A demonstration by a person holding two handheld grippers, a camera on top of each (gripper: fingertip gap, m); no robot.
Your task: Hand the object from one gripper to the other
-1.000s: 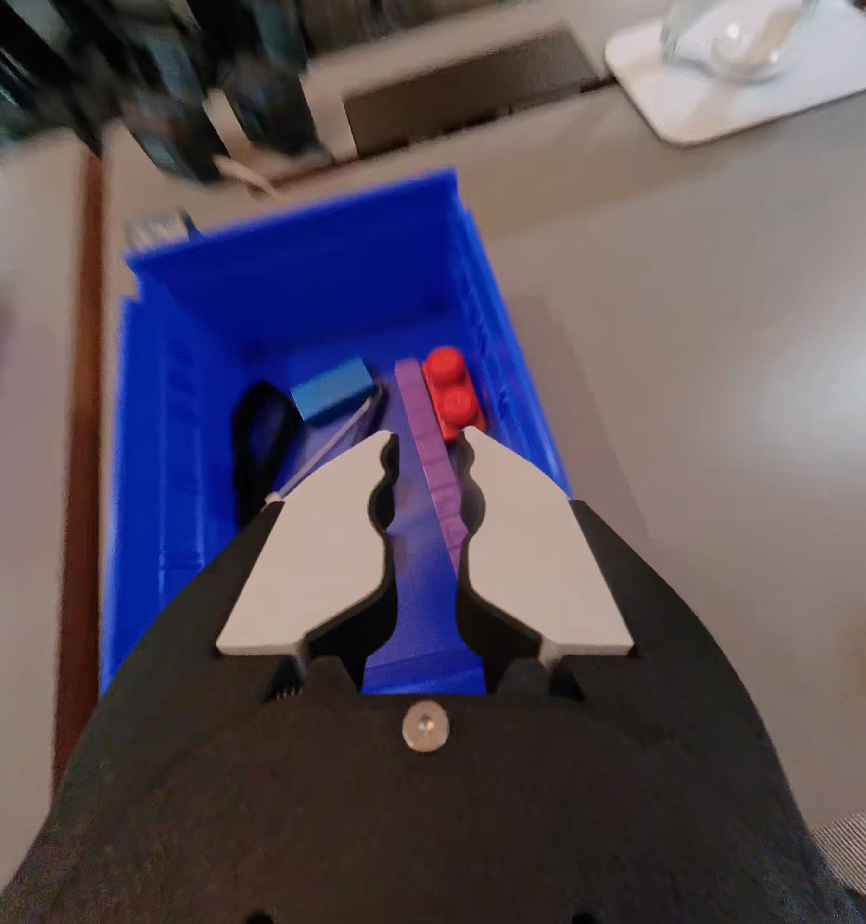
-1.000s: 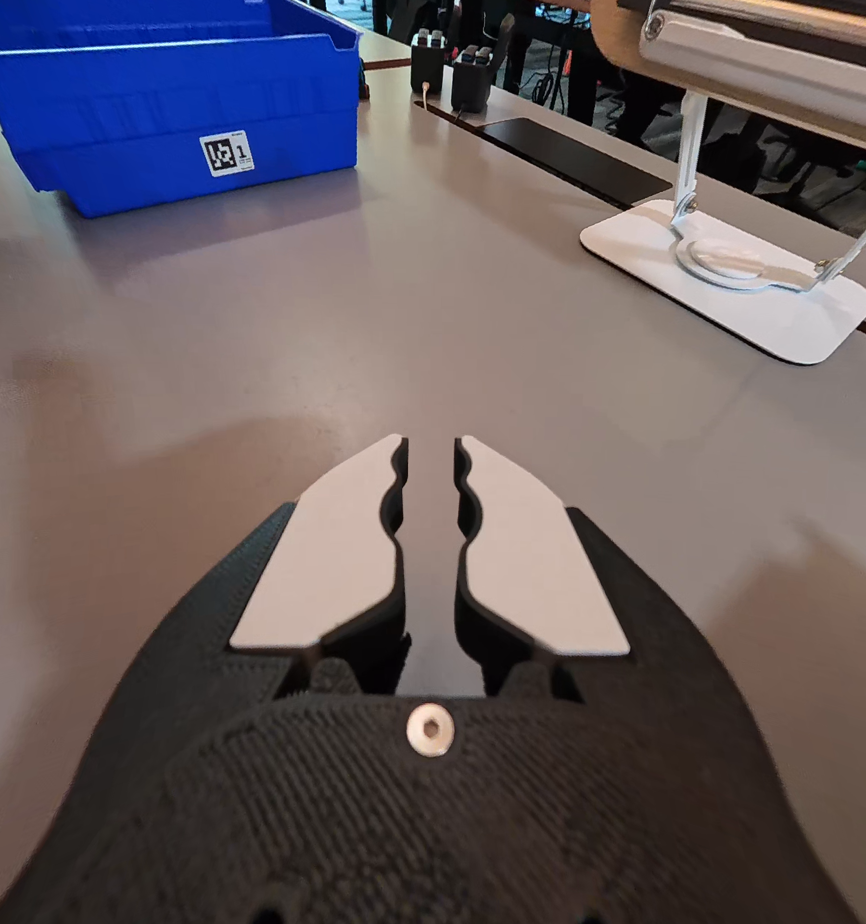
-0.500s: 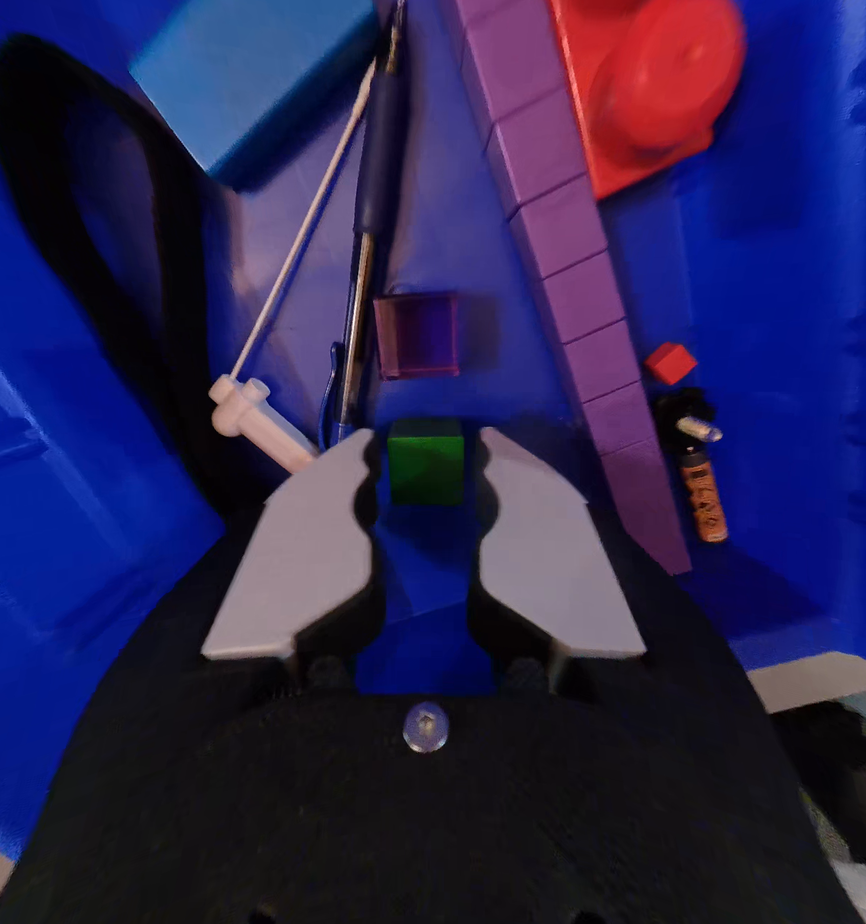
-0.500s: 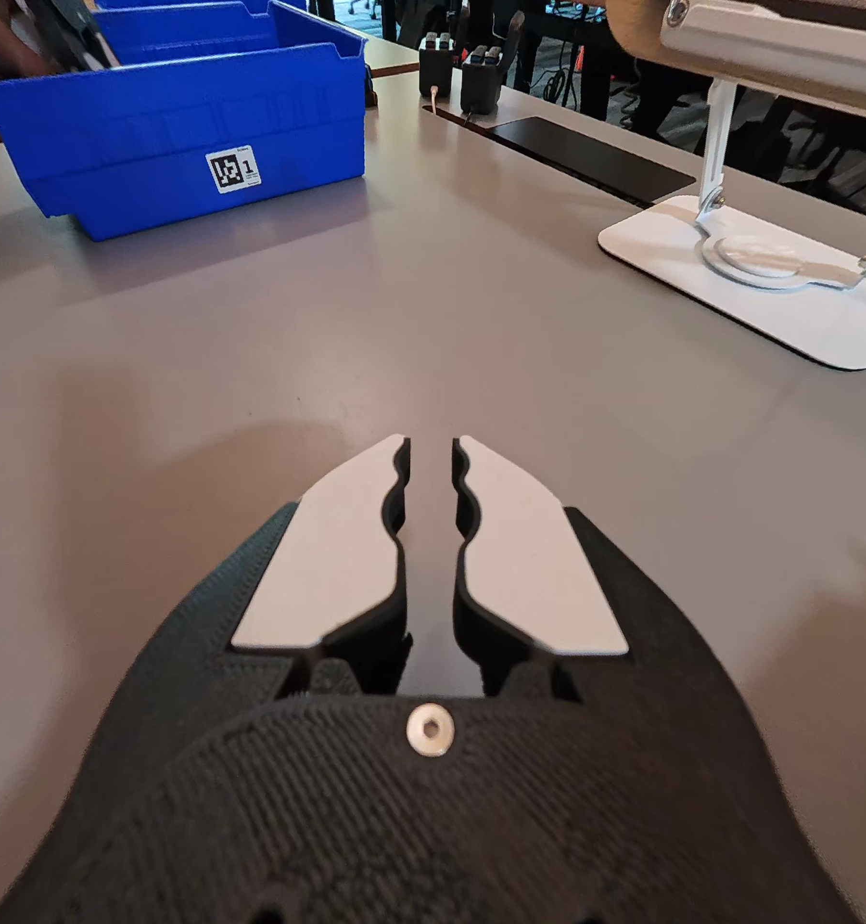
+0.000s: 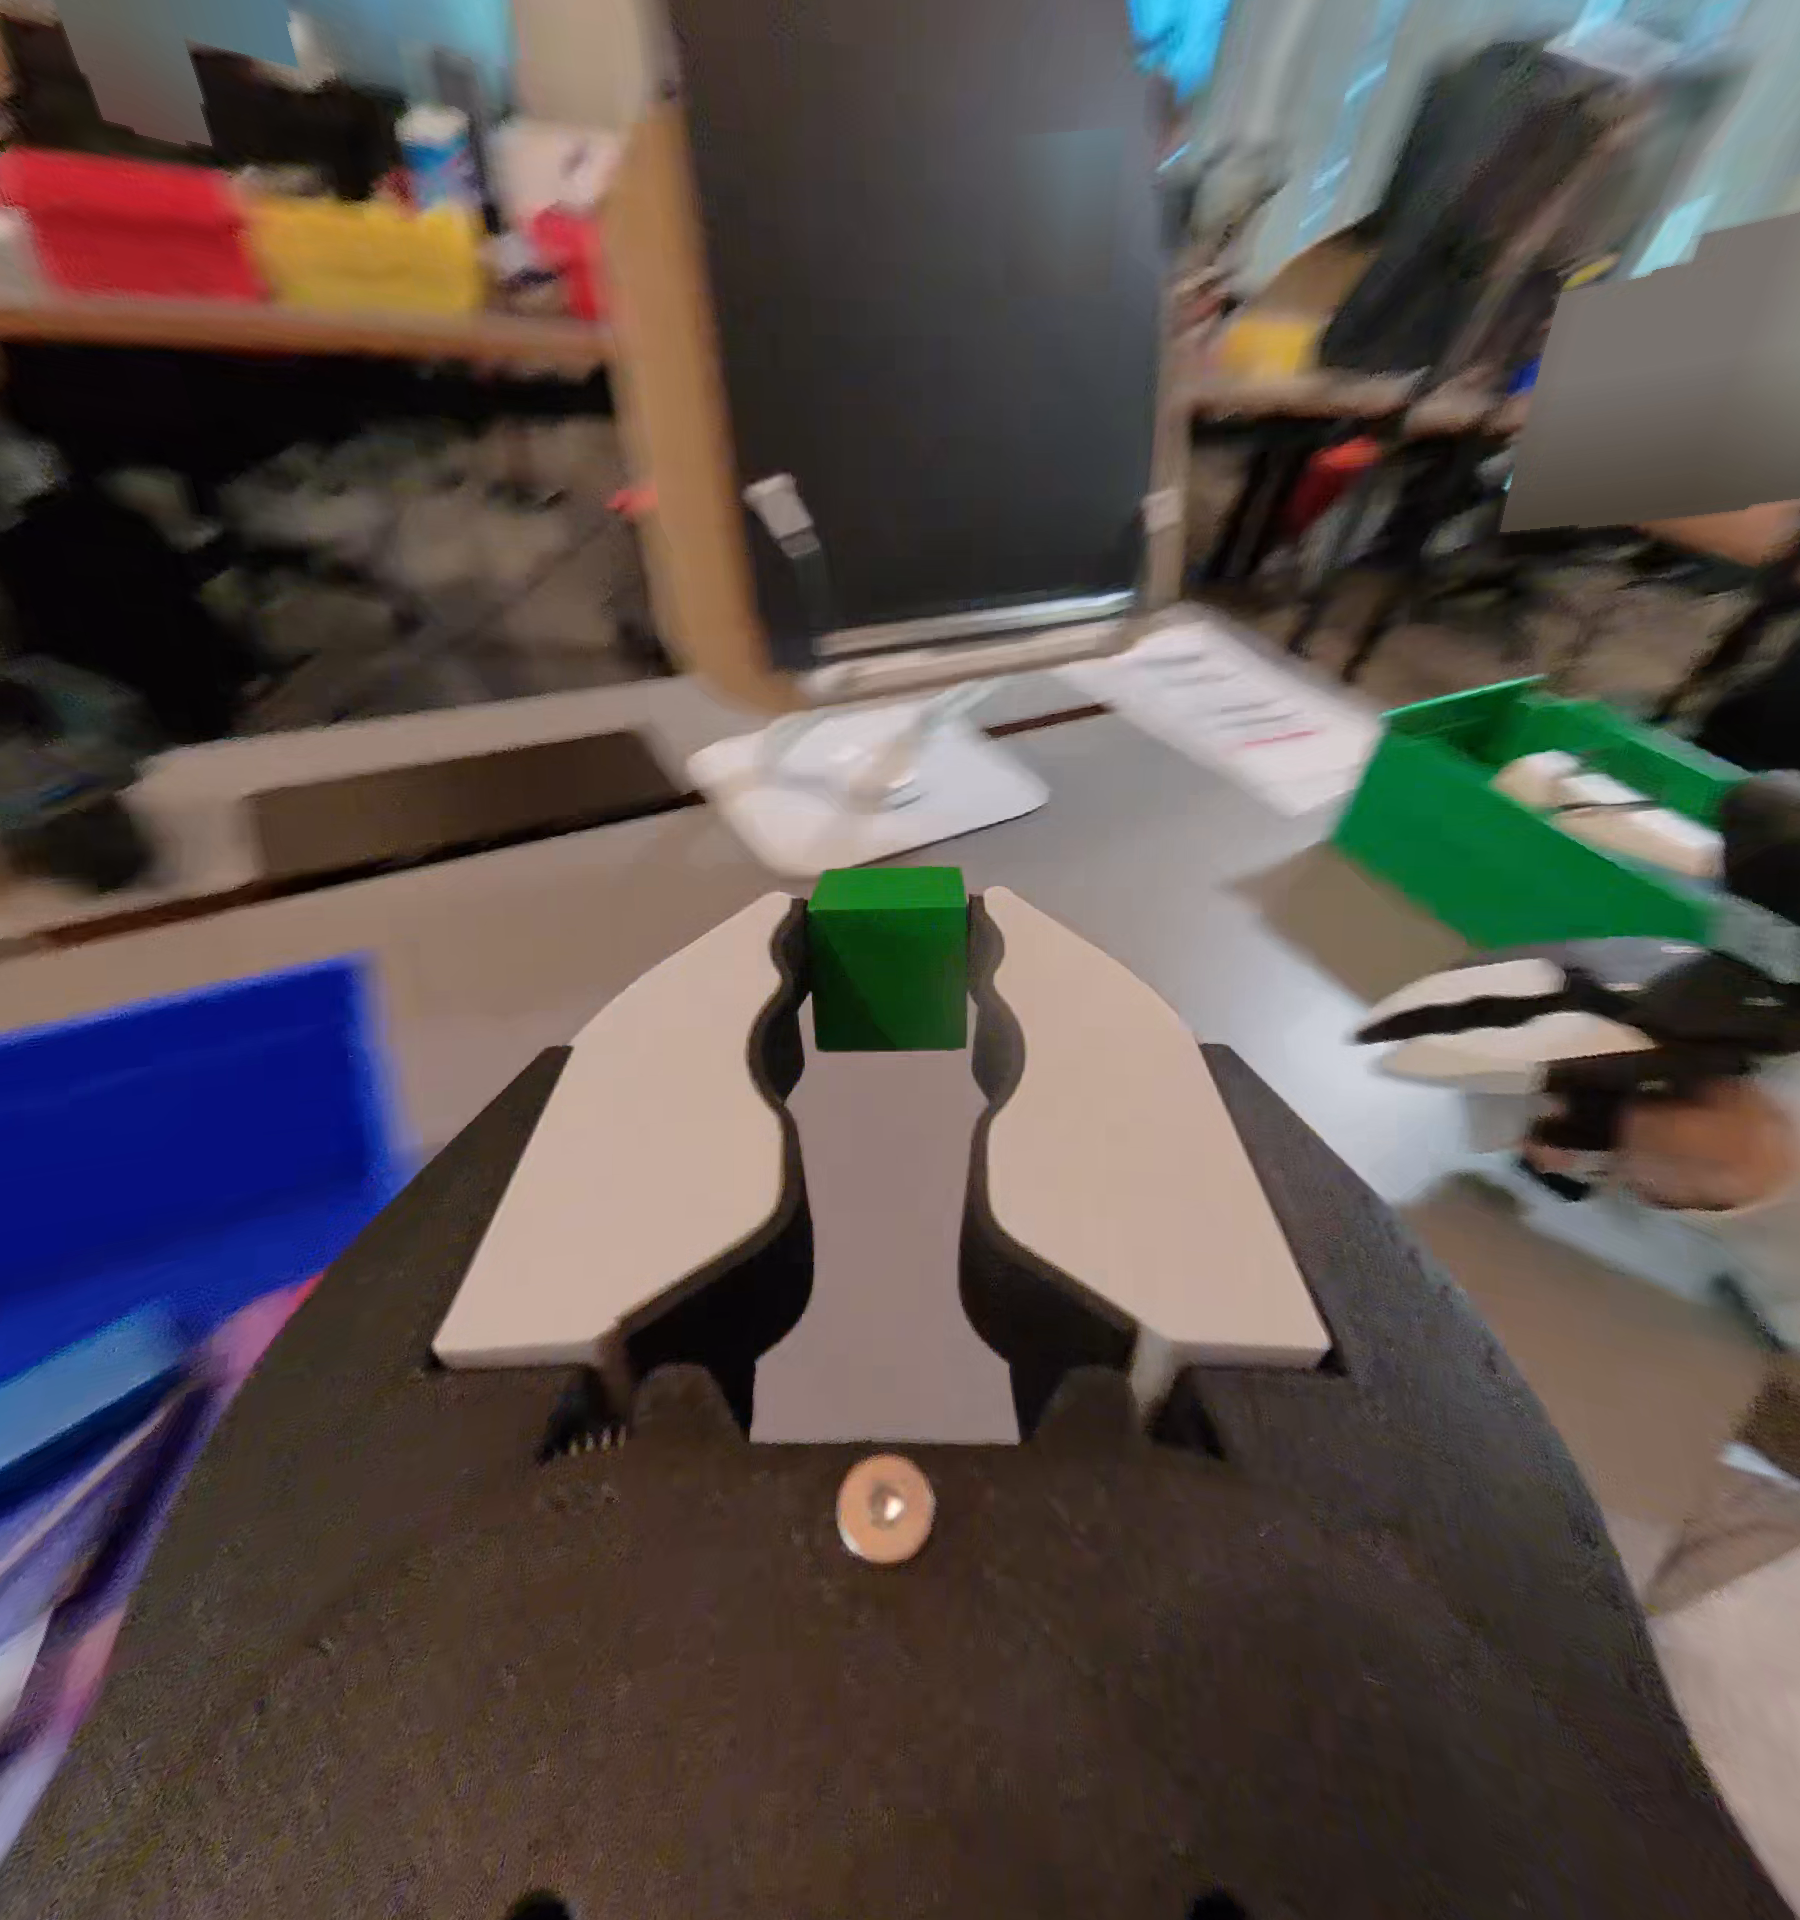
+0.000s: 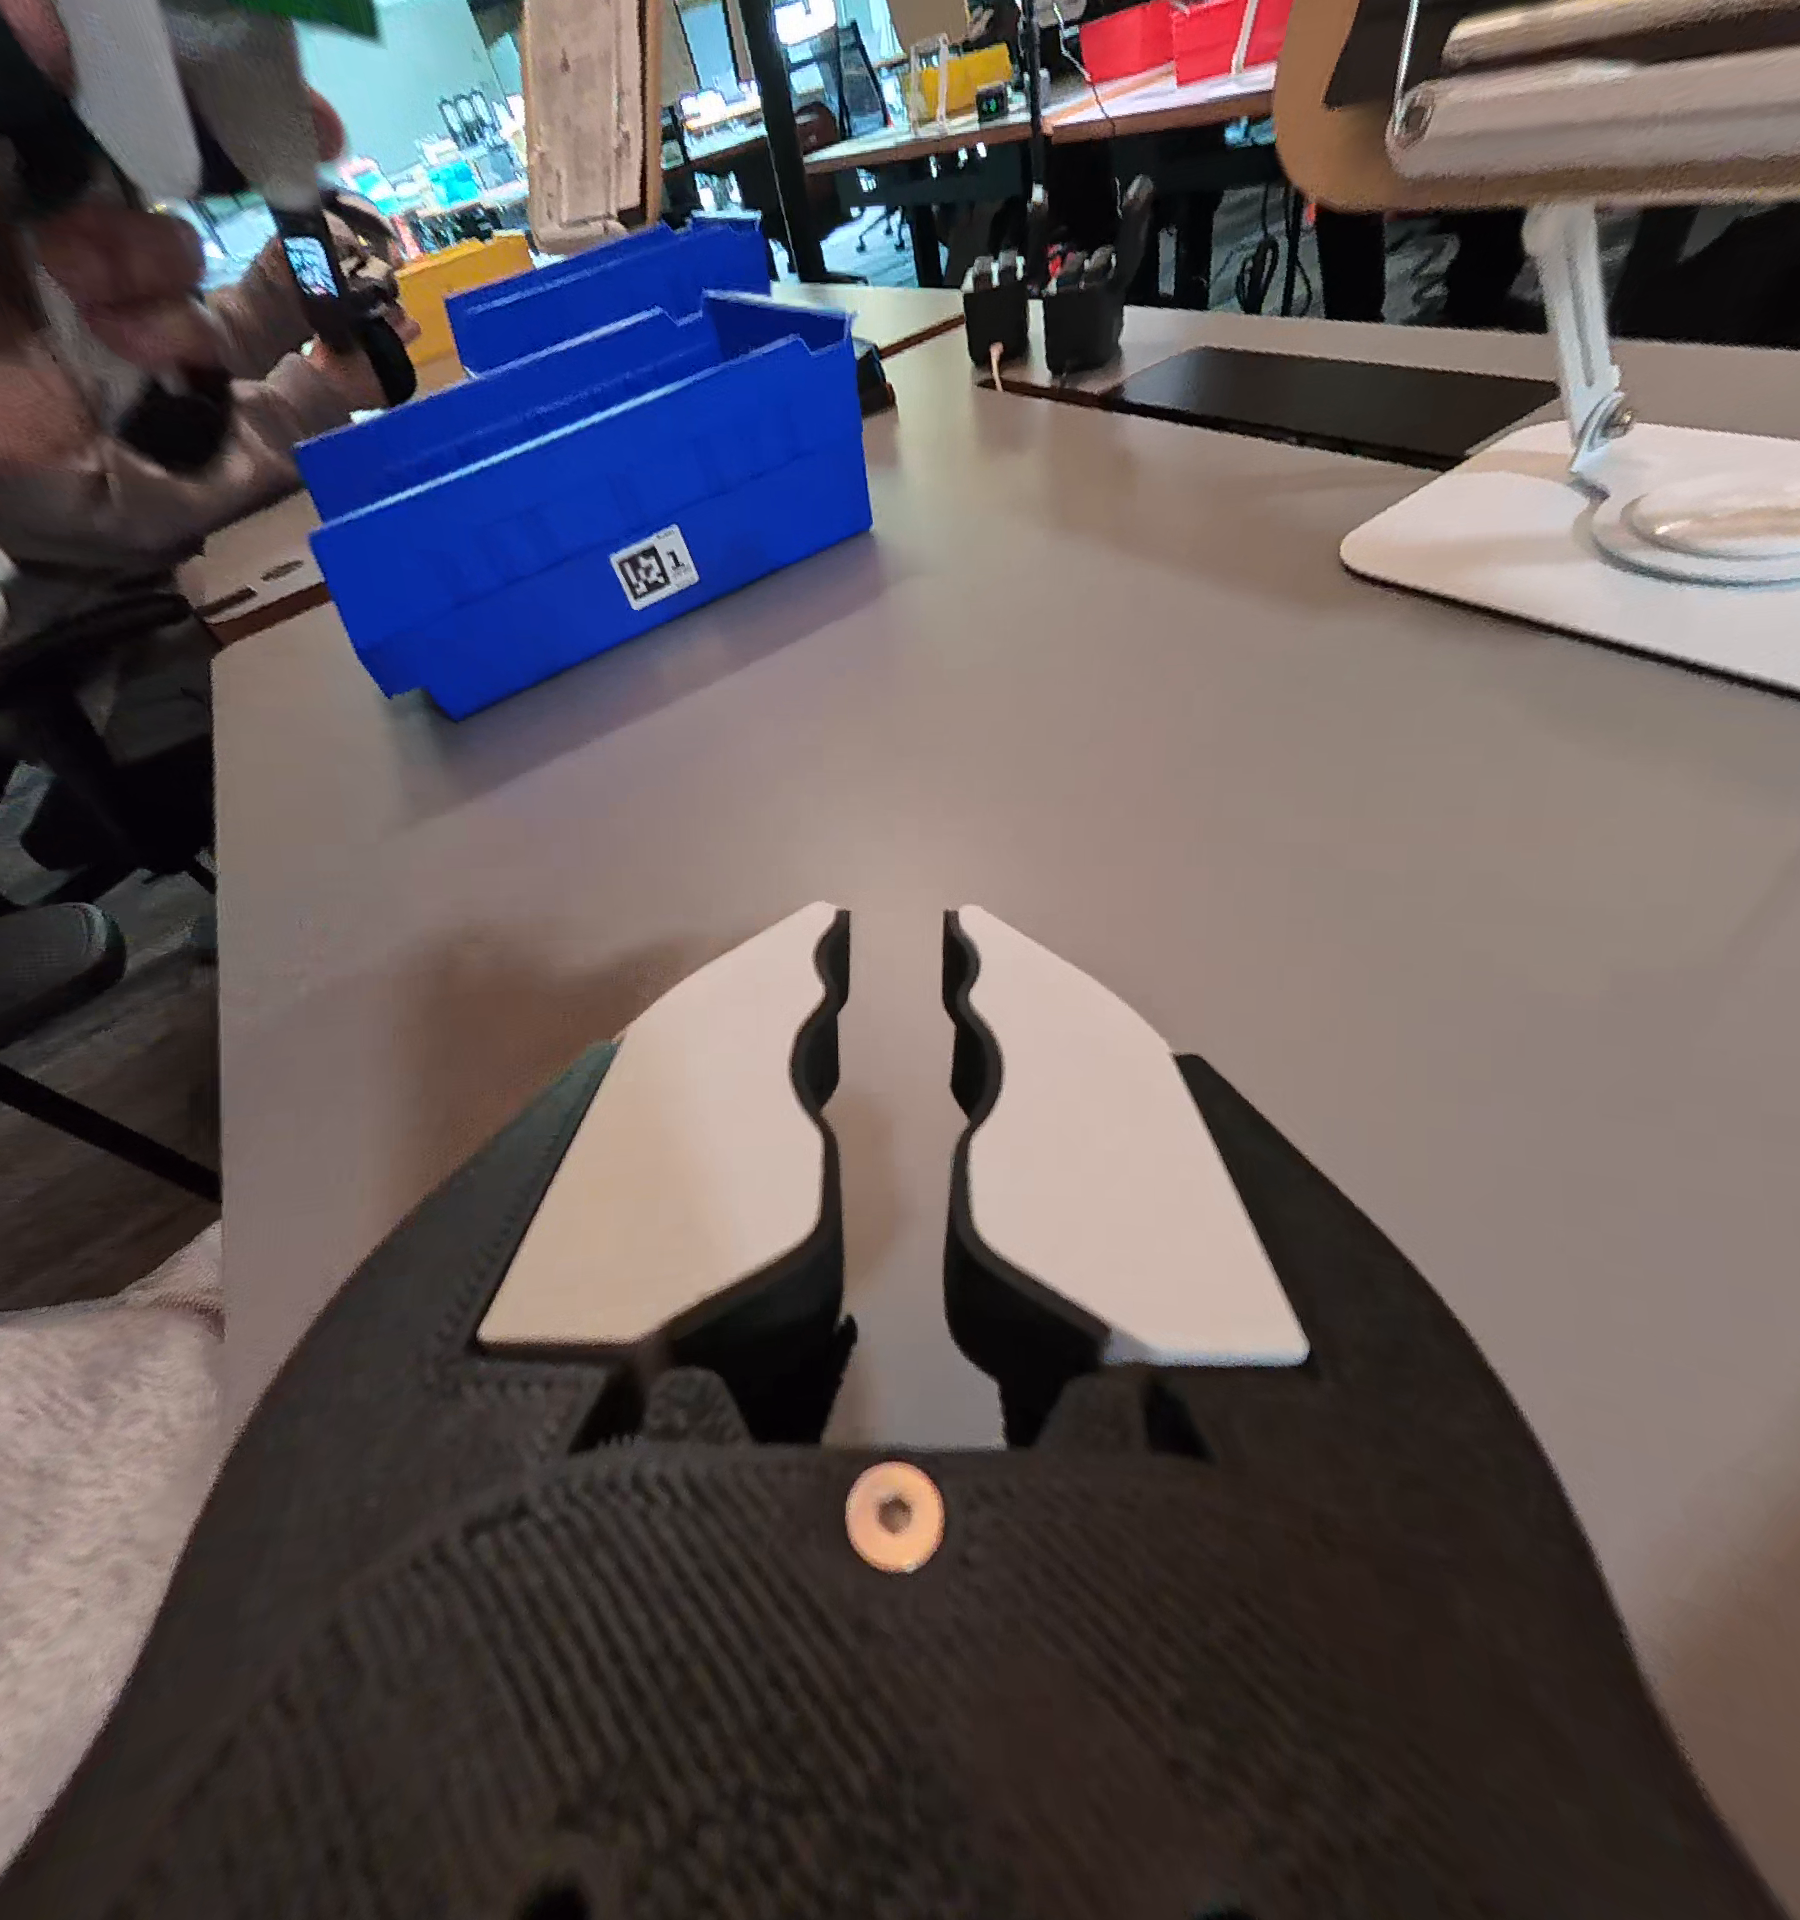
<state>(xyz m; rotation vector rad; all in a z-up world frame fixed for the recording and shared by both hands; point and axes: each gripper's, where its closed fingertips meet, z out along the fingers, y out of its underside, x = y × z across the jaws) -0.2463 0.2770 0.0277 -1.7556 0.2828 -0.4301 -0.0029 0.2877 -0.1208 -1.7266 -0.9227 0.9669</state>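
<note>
My left gripper (image 5: 888,925) is shut on a small green cube (image 5: 888,966), held at the fingertips in the air above the grey table (image 5: 1135,862). My right gripper (image 6: 896,920) hovers low over the table (image 6: 1187,831) with a narrow gap between its fingers and nothing in it. It also shows in the left wrist view (image 5: 1384,1039), to the right of the cube and apart from it, held by a hand, with a green box-shaped part (image 5: 1498,842) above it. The hand holding the left gripper shows blurred at the upper left of the right wrist view.
A blue bin (image 5: 148,1143) with mixed small items lies at lower left, also in the right wrist view (image 6: 584,520) at far left. A white monitor stand base (image 5: 875,800) stands behind; it shows at the right (image 6: 1602,561). More blue bins (image 6: 605,301) lie farther back. Spacing between my two grippers at the tips: around 30 cm.
My left gripper closed on the green cube inside the blue bin and lifted it out, swinging up toward the right. The right gripper turned left, staying low over the table.
</note>
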